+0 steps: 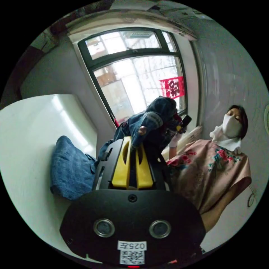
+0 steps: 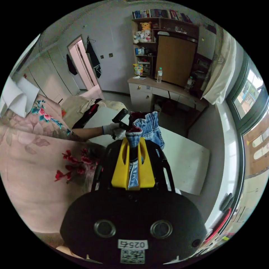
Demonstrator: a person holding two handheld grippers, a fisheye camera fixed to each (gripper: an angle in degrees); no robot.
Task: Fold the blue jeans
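Left tool [image 1: 134,148] has its 2 yellow jaws drawn nearly together on a thick seam of the blue jeans [image 1: 152,120], which rise bunched above the jaw tips, against the window [image 1: 134,78]. Left of that tool, more denim [image 1: 70,168] lies heaped on the white counter [image 1: 30,140]. Right of the raised jeans, a gloved hand [image 1: 175,140] holds the other tool's dark handle [image 1: 185,121], and farther right stands the person in a flowered pink top [image 1: 213,173] and a white mask. A red paper cutting [image 1: 172,87] hangs on the window pane just above the jeans.

From the right gripper view, the person's flowered pink top [image 2: 36,157] is at the far left of the jeans. The person's gloved hand [image 2: 113,130] grips a black handle [image 2: 120,115] just left of the lifted denim. Right tool [image 2: 134,152] has its 2 yellow jaws closed to a narrow gap with a strip of the jeans [image 2: 147,126] pinched between them; cloth runs down through the gap and bunches above the tips. Beyond and to the right of the jeans lies the white counter [image 2: 187,159]. Behind the jeans stands a desk [image 2: 157,87] with a bottle [image 2: 159,75] on it, shelves with 3 soft toys [image 2: 143,32] and a row of books above. Far right of the jeans is the window [image 2: 253,112].
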